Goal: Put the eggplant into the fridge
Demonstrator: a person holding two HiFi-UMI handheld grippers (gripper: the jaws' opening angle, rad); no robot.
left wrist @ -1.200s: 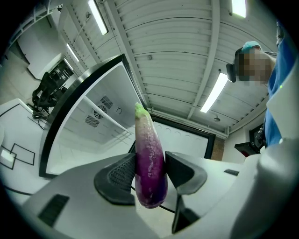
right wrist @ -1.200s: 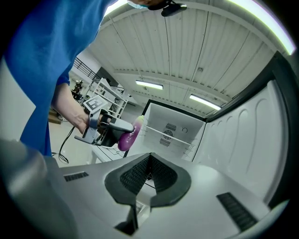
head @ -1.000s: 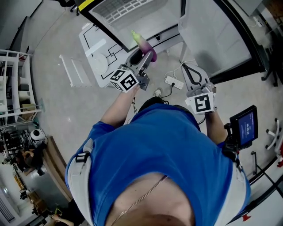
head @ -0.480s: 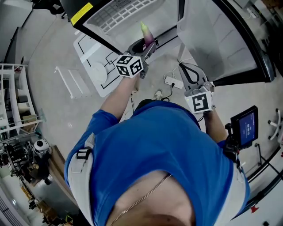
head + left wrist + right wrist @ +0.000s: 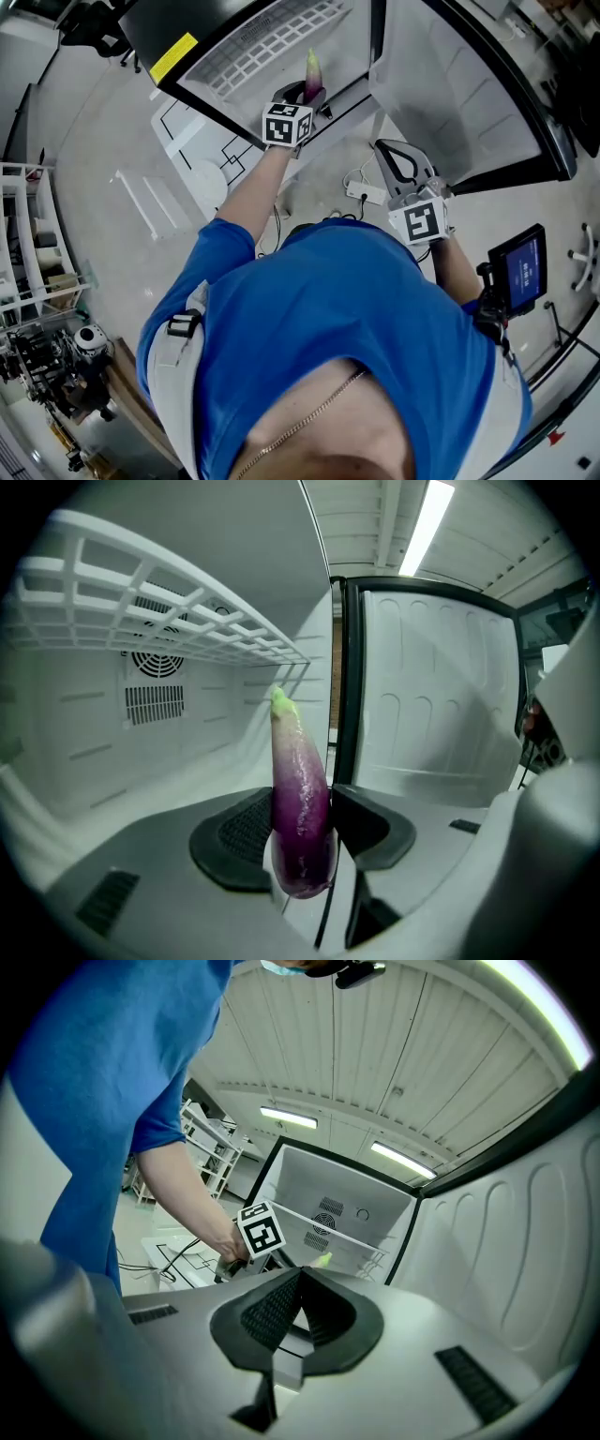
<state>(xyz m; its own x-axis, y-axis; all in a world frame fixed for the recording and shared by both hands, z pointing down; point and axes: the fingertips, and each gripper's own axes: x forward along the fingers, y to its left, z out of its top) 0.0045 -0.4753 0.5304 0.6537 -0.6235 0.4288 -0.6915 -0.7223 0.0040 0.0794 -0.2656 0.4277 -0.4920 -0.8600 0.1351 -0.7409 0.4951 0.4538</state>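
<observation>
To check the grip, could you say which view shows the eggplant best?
Left gripper view: the eggplant sits whole between the fingers. Head view shows its upper part; right gripper view, its green tip.

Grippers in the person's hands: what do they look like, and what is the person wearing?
The left gripper and the right gripper both have pale grey bodies and black, rounded pads with a ribbed face. A white cube with black square markers sits on each: left cube, right cube. The person wears a blue short-sleeved shirt.
</observation>
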